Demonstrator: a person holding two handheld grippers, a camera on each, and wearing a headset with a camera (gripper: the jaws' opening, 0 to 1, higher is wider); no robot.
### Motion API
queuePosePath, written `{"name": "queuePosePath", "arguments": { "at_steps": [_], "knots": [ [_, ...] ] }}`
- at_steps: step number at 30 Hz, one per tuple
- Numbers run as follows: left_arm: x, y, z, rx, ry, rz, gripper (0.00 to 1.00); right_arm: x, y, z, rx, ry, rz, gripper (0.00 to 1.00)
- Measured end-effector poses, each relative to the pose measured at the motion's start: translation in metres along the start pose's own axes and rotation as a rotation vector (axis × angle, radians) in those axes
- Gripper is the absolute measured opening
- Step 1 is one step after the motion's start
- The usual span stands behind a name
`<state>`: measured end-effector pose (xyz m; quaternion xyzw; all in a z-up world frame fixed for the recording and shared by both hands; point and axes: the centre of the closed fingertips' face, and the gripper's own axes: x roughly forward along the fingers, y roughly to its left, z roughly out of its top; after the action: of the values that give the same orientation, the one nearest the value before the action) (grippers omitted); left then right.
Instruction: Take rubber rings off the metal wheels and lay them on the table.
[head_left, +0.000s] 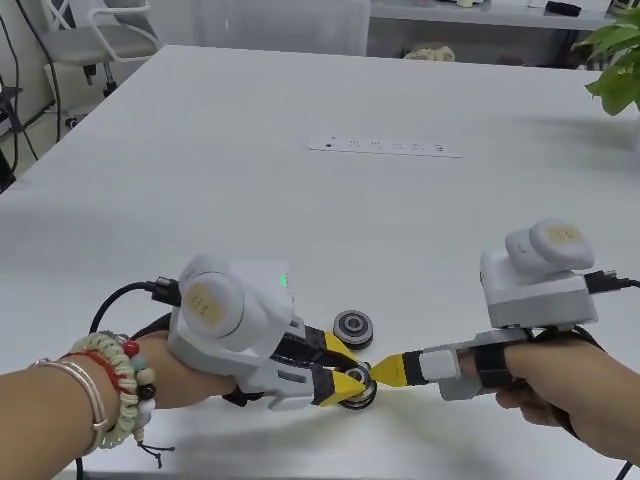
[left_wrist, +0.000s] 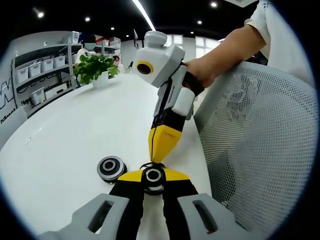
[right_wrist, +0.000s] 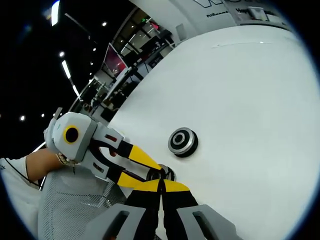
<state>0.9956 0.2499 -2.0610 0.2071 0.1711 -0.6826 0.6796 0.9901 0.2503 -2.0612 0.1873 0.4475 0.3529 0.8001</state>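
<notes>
One wheel (left_wrist: 153, 176) is clamped in the left gripper (head_left: 345, 384). The right gripper (head_left: 388, 371), jaws pressed together, is set at its rim. A second wheel (head_left: 353, 326) lies just beside it on the table (head_left: 300, 200). Both rings are judged unremoved.

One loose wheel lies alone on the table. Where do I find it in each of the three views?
Head view: loose wheel, lower centre, just beyond the gripped wheel.
Left gripper view: lower left, left of the gripped wheel.
Right gripper view: centre, just above the gripped wheel.
Shared landmark: the gripped wheel, between yellow jaws.
</notes>
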Motion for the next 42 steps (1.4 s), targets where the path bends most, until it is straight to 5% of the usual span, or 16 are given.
{"name": "queuePosePath", "arguments": {
  "at_steps": [16,18,20,23,29,42],
  "knots": [
    [0.001,-0.002,0.001,0.001,-0.005,-0.008,0.08,0.001,0.006,0.004,-0.044,0.002,0.025,0.0],
    [0.001,-0.002,0.001,0.001,-0.005,-0.007,0.08,0.001,0.02,0.013,-0.039,-0.045,0.099,0.0],
    [0.001,-0.001,0.001,-0.001,-0.005,-0.004,0.08,0.001,0.007,0.009,-0.108,-0.009,0.017,0.0],
    [0.001,-0.001,0.001,-0.003,-0.006,-0.003,0.08,0.001,0.009,0.006,-0.07,0.0,0.032,0.0],
    [0.001,-0.001,0.001,-0.01,-0.004,-0.001,0.08,-0.003,-0.009,0.006,-0.033,0.003,-0.036,0.0],
    [-0.001,-0.002,0.0,-0.033,0.037,-0.01,0.1,-0.002,-0.006,0.006,-0.05,0.004,-0.042,0.0]
  ]
}}
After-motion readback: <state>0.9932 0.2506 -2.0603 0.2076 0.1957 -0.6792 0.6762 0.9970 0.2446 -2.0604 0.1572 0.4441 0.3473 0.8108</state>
